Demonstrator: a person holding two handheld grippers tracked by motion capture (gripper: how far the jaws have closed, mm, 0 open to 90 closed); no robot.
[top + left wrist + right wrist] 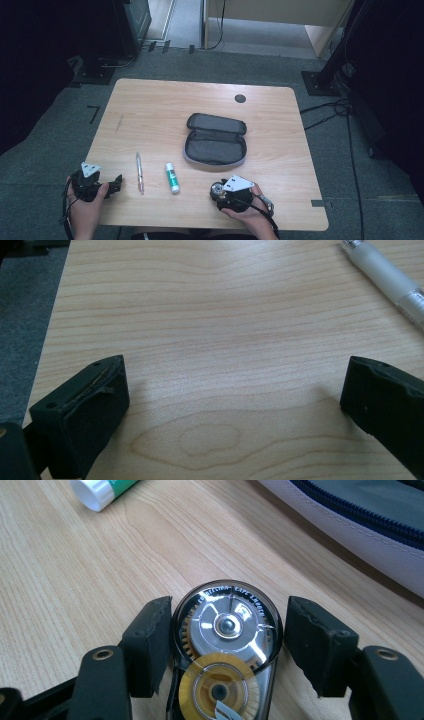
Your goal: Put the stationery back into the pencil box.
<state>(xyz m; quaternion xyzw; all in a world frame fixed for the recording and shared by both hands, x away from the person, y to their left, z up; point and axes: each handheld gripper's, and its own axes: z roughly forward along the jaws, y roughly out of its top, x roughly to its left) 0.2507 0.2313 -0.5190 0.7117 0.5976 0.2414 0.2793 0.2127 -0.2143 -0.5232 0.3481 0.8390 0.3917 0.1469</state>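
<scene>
Pale wood grain runs across the table point(150, 105), and near its middle lies the open grey pencil case point(216, 138), the landmark for everything else. Far to the case's left, at the near edge of the table, a hand point(86, 207) holds the left gripper point(118, 182). In the left gripper view its two black jaws stand wide apart over bare wood with nothing between them. Between that gripper and the case lies a pen point(140, 172), and the left gripper view shows its pale barrel point(387, 277) at the top right, well clear of the jaws. Closer to the case, just off its near left corner, lies a white glue stick point(172, 177) with a green label; the right gripper view catches its white end point(102, 491) at the top.

Just in front of the case, on the near side, sits a correction tape dispenser point(227, 655), a clear shell with a silver wheel and a yellow wheel inside. It lies flat on the wood between the jaws of the right gripper point(227, 640), held by the other hand point(252, 212). The left jaw touches or all but touches the shell, while a narrow gap shows at the right one, so the claw is not yet clamped on it. The case's zipped edge point(360, 525) runs just beyond the dispenser.
</scene>
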